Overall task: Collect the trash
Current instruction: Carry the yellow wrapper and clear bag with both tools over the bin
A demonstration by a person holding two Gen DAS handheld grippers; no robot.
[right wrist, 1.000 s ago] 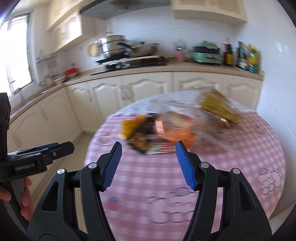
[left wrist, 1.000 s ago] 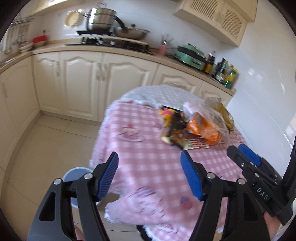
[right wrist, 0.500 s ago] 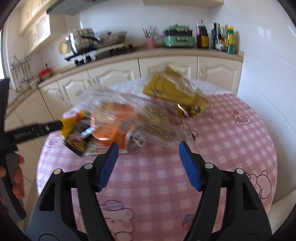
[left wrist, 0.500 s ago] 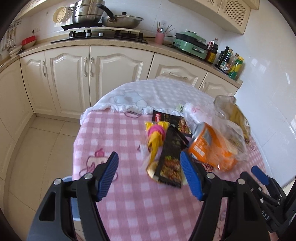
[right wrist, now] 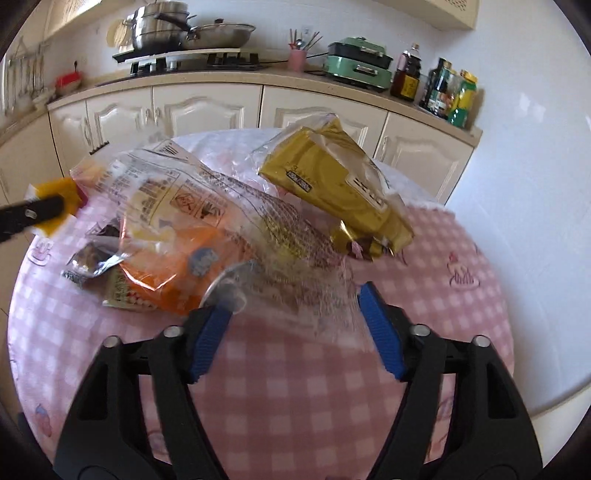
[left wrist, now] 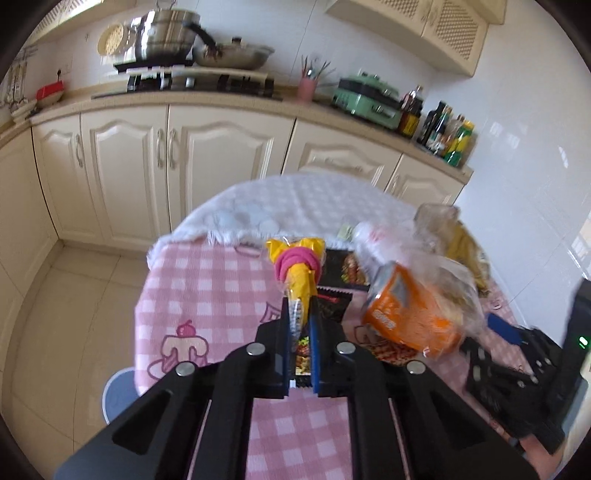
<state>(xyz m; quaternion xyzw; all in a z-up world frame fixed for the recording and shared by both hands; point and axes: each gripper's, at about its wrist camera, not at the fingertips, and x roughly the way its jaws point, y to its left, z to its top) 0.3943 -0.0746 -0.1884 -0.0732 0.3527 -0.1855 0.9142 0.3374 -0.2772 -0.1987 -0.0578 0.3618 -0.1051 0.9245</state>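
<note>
stove: steel pot, pan | counter: green cooker, bottles

- The left gripper has black angular plastic arms, blue ribbed pads and round silver screws.
- The right gripper looks alike; a green light glows on its body.

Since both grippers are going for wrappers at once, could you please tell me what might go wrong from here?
1. The left gripper pinches only the narrow tail of the yellow wrapper with the pink band; it may slip out when lifted.
2. The right gripper is closing on the crinkled clear plastic bag, which overlaps the orange packet; that could be dragged off the pink checked tablecloth.
</note>
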